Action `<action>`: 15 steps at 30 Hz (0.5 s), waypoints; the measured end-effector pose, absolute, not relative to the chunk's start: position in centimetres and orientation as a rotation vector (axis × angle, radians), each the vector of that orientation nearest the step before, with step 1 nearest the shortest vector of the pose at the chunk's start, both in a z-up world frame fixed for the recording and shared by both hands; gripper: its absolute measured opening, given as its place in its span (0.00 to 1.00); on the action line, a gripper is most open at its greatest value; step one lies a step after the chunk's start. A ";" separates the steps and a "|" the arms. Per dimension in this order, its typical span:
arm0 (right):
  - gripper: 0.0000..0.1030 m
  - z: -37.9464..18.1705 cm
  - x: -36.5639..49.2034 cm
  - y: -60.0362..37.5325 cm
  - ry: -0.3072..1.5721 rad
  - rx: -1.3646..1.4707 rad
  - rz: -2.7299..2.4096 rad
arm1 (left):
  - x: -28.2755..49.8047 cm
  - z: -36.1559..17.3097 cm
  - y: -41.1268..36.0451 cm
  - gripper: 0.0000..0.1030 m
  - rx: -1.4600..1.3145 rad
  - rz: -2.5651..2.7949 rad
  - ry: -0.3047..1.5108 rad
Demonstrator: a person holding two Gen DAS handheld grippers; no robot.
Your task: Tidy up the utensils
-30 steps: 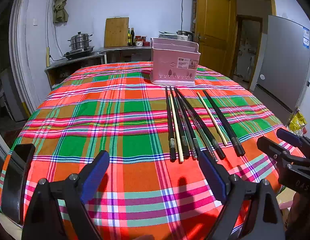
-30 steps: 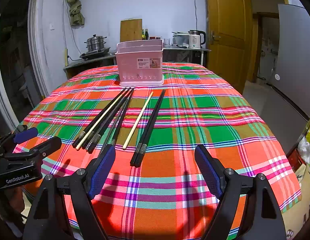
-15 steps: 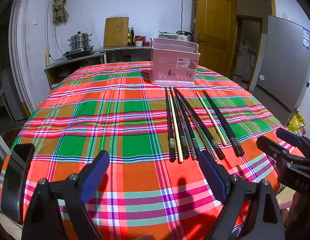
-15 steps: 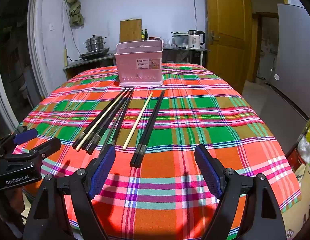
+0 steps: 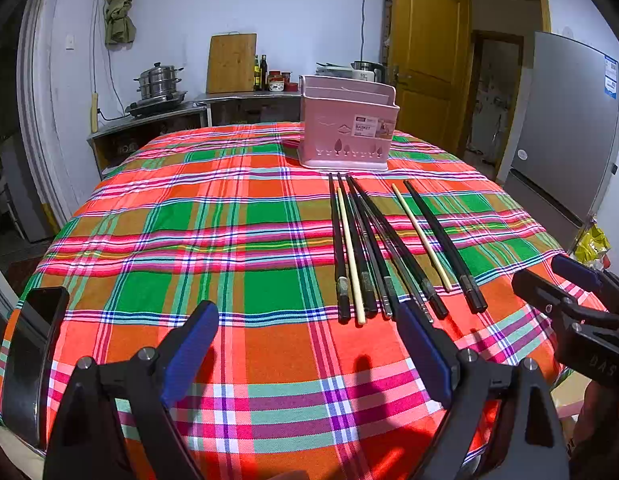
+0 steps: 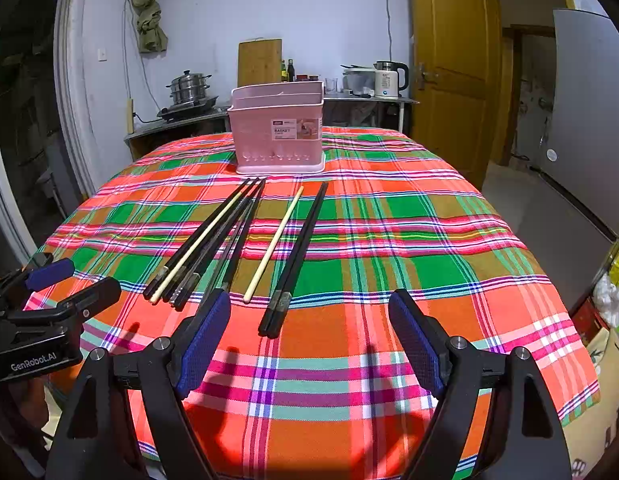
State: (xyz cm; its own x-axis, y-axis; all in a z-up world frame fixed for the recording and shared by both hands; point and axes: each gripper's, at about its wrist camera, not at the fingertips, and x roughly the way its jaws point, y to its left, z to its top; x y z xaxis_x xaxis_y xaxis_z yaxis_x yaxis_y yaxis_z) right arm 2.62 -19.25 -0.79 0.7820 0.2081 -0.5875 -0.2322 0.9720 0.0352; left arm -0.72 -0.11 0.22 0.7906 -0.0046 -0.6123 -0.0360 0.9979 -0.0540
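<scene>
Left tongs (image 5: 307,342) and right tongs (image 6: 309,334) both spread wide, nothing gripped, low over the near edge of the plaid-covered bench (image 6: 409,240). Just beyond them: chopsticks (image 6: 213,240) lying flat, mostly black, two pale; black pair (image 6: 297,254) slightly apart on the right. Past their far tips, pink utensil basket (image 6: 277,136) upright.
</scene>
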 end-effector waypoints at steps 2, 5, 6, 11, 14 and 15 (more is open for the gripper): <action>0.79 -0.8 2.6 -19.3 0.629 -0.040 0.238 | -0.7 0.2 -0.1 0.90 -0.063 0.015 0.659; 0.79 -0.8 2.7 -19.3 0.629 -0.040 0.239 | -0.7 0.2 -0.1 0.90 -0.064 0.016 0.659; 0.79 -0.8 2.6 -19.3 0.629 -0.039 0.238 | -0.8 0.2 -0.1 0.90 -0.064 0.016 0.659; 0.79 -0.8 2.7 -19.3 0.629 -0.040 0.238 | -0.7 0.2 -0.2 0.90 -0.065 0.014 0.661; 0.79 -0.8 2.7 -19.3 0.628 -0.040 0.238 | -0.6 0.2 -0.2 0.90 -0.064 0.012 0.661; 0.79 -0.8 2.7 -19.2 0.628 -0.041 0.237 | -0.6 0.2 -0.2 0.90 -0.064 0.012 0.661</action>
